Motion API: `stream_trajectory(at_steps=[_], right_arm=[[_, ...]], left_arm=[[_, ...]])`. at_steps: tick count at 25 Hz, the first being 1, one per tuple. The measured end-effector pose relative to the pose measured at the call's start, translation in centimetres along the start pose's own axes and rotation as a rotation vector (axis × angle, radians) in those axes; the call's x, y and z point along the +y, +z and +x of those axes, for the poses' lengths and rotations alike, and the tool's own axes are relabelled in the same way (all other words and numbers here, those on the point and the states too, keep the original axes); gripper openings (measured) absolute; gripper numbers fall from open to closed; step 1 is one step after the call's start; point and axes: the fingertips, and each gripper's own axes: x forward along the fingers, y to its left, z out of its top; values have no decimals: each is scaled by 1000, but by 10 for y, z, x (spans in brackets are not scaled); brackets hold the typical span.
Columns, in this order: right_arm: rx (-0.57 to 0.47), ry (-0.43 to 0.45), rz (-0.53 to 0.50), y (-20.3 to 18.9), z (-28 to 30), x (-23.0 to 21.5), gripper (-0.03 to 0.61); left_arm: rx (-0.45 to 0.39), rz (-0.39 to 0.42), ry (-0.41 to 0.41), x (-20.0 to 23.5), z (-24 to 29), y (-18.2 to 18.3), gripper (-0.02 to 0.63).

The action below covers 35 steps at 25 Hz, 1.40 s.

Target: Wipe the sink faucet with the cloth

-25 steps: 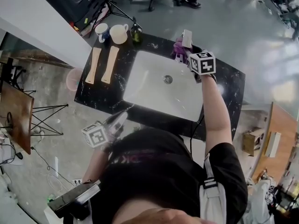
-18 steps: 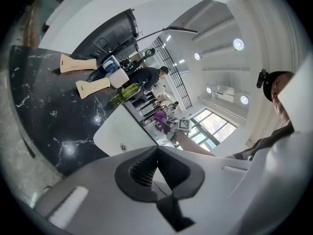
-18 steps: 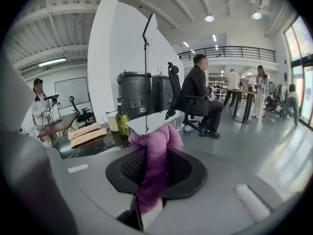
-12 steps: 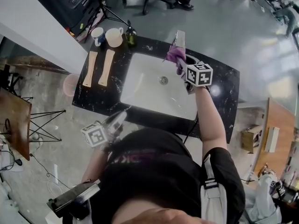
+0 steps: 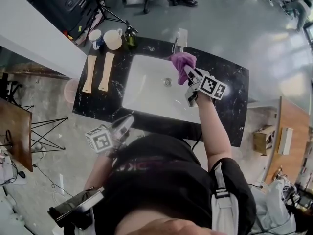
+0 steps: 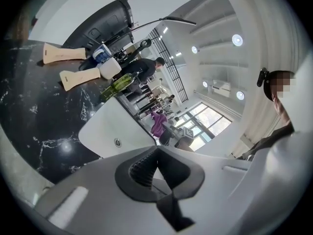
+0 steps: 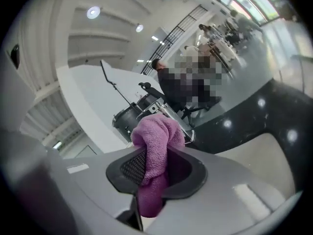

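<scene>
Head view looks down on a black marbled stone counter (image 5: 230, 97) with a white rectangular sink basin (image 5: 146, 89) set in it and a chrome faucet (image 5: 180, 39) standing at the basin's far rim. The right gripper (image 5: 190, 75) reaches over the far right part of the basin, its jaws clamped on a bunched purple terry cloth (image 5: 182, 60). The cloth's free end sits just in front of the faucet's base, at the back edge of the basin; whether it touches the metal cannot be told. In the right gripper view the cloth (image 7: 155, 146) bulges out between the two dark pads of that gripper (image 7: 155, 173) and covers part of the faucet (image 7: 180, 126) behind it. The left gripper (image 5: 124, 126) is held well back at the near edge of the counter, beside the person's body; the left gripper view shows its jaws (image 6: 156, 173) with tips together and nothing between them. On the counter left of the basin lie two pale wooden pieces (image 5: 90, 73) side by side, with a cream mug (image 5: 113, 39) and a green bottle (image 5: 130, 38) behind them
</scene>
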Motion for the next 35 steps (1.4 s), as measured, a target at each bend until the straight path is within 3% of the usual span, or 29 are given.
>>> stream_trajectory(at_steps=[4,8,15,21,26,29,31,33,35], right_arm=[[-20,58,173,16,26,-8,92],[-58,59,266,41,49,-29,92],[-76,-48,397,73,95,-86,91],[-90,-25,445,80,104,-92,89],[-65,11,449,75,98,-80,89],[-62,98,408,89,77,-52,91],[-78,128,322,112,59,-26,91],[-49,140,118,137,52,7,91],[77,90,-240,147,60,41,92]], left_arm=[[-9,0,30,1,-3,-1,2],[-37,-16,78,5,-11,-5,2],[-80,-34,155,10,-23,-13,2],[-124,-57,194,14,-33,-13,2],[-119,-54,181,16,-31,-12,2],[-108,-53,154,16,-25,-10,2],[-107,-55,135,17,-23,-8,2],[-111,-63,112,17,-19,-8,2],[-118,-72,87,18,-17,-7,2]])
